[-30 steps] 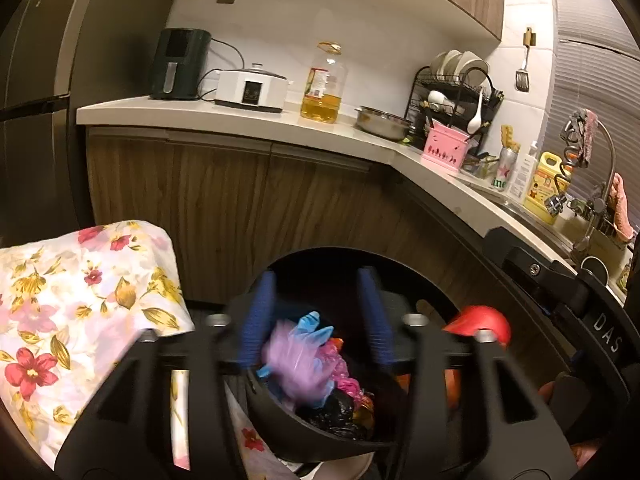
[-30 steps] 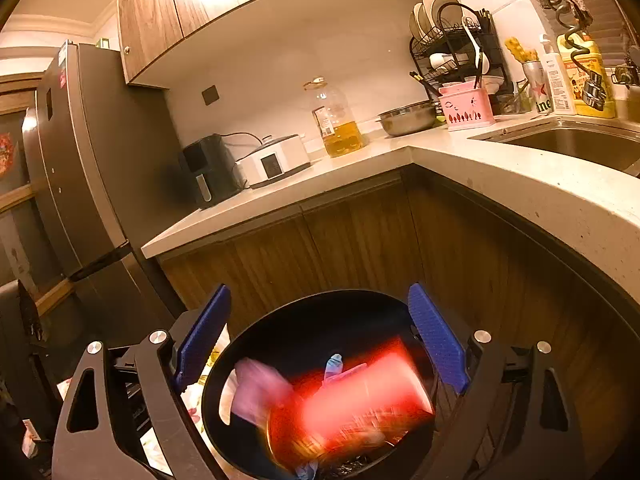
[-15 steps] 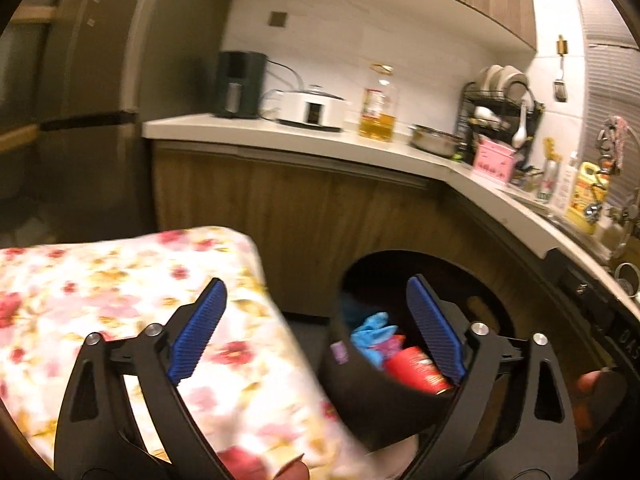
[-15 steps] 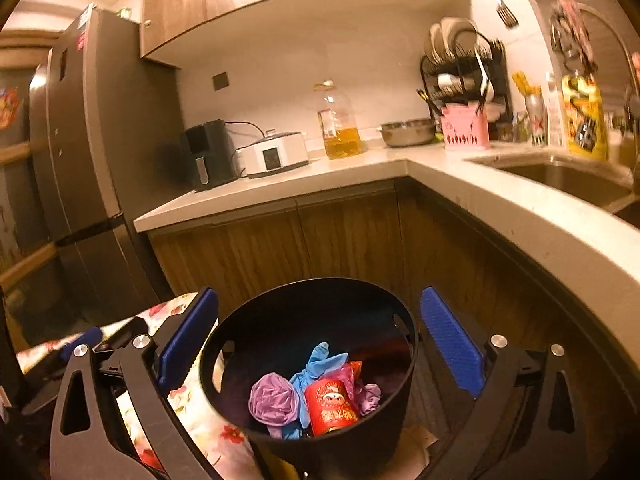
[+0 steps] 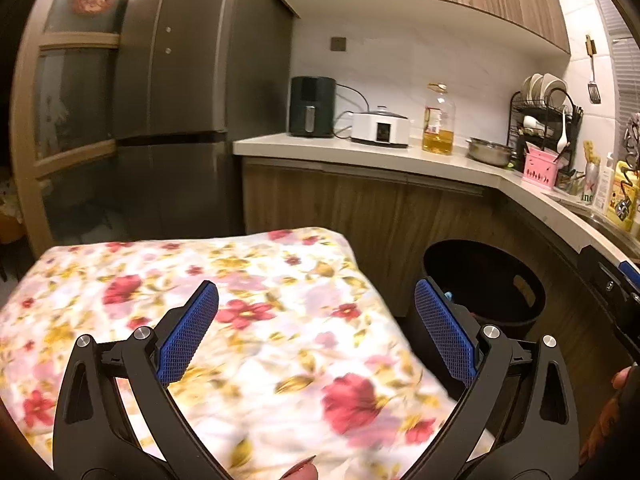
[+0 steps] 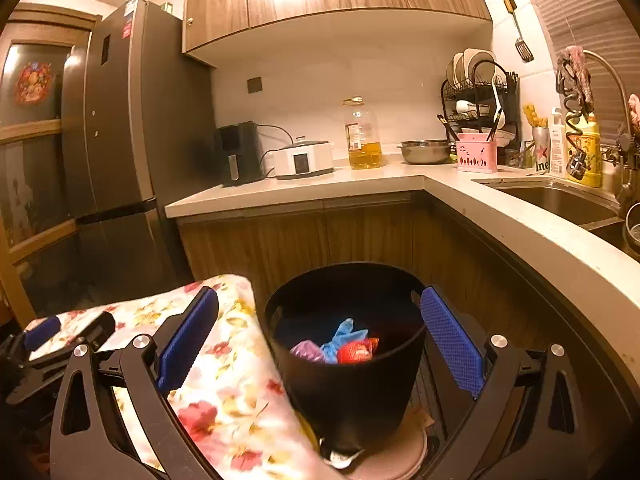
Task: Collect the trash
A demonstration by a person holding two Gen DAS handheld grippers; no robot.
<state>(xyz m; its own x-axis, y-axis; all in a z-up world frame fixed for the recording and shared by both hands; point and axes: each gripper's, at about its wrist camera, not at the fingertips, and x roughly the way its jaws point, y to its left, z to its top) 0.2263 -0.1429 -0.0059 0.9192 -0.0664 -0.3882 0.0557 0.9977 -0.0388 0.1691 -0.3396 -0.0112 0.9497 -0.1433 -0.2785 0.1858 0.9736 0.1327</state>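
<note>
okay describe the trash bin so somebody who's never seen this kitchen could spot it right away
Find the corner where the two wooden cabinet runs meet under the pale countertop. Below that corner, right beside the flowered cloth, stands the trash bin. It is the only round black bucket there, with cut-out handles and a blue glove and red can showing inside.

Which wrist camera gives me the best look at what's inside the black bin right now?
Right wrist. It looks down into the black bin, showing the red can, blue glove and purple wad. The left wrist view catches the bin side-on; its interior is dark.
</note>
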